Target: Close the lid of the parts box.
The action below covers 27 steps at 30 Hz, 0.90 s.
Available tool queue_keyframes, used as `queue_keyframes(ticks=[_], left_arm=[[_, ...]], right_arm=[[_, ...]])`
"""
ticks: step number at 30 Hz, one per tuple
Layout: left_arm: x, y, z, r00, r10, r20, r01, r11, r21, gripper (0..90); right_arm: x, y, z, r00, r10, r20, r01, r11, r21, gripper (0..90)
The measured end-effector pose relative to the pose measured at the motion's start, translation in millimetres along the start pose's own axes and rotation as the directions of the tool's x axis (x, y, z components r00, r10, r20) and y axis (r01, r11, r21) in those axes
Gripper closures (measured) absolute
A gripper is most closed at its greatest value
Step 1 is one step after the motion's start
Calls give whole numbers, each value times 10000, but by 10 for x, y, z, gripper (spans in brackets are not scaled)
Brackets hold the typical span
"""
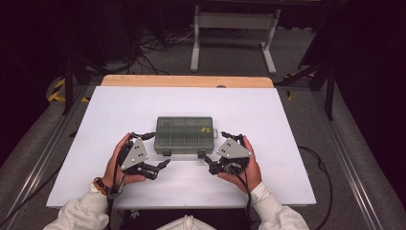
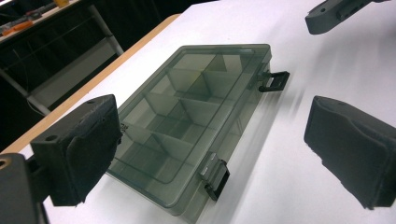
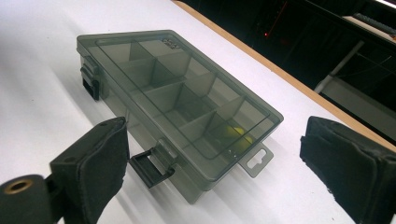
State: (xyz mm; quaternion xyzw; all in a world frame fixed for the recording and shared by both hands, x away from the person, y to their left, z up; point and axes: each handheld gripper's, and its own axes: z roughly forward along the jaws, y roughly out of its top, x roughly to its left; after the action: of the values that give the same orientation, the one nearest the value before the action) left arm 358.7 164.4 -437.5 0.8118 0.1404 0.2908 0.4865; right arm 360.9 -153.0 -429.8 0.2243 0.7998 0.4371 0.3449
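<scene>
Both grippers black, each topped by a grey three-cornered plate with small dark screw holes: left gripper (image 1: 160, 166), right gripper (image 1: 205, 158). Jaws blocky, faced with matte black padding; brass-coloured screw hole at a jaw base. Black cables trail back. Pale grey sweatshirt sleeves; beaded bracelet (image 1: 99, 185) on left wrist.

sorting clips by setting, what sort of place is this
Probably a lab or recording workspace, not a home. A white table stands on grey carpet with loose cables and a metal frame behind it. The room is dark, and a person holds two grippers by a plastic box.
</scene>
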Motion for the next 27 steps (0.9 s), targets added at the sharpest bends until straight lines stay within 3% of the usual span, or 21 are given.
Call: queue_keyframes(ticks=[27], left_arm=[[-60, -37, -142, 9995, 275, -152, -273, 9995, 135, 47]], right_arm=[[-7, -83, -193, 9994, -183, 295, 181, 9998, 60, 85]])
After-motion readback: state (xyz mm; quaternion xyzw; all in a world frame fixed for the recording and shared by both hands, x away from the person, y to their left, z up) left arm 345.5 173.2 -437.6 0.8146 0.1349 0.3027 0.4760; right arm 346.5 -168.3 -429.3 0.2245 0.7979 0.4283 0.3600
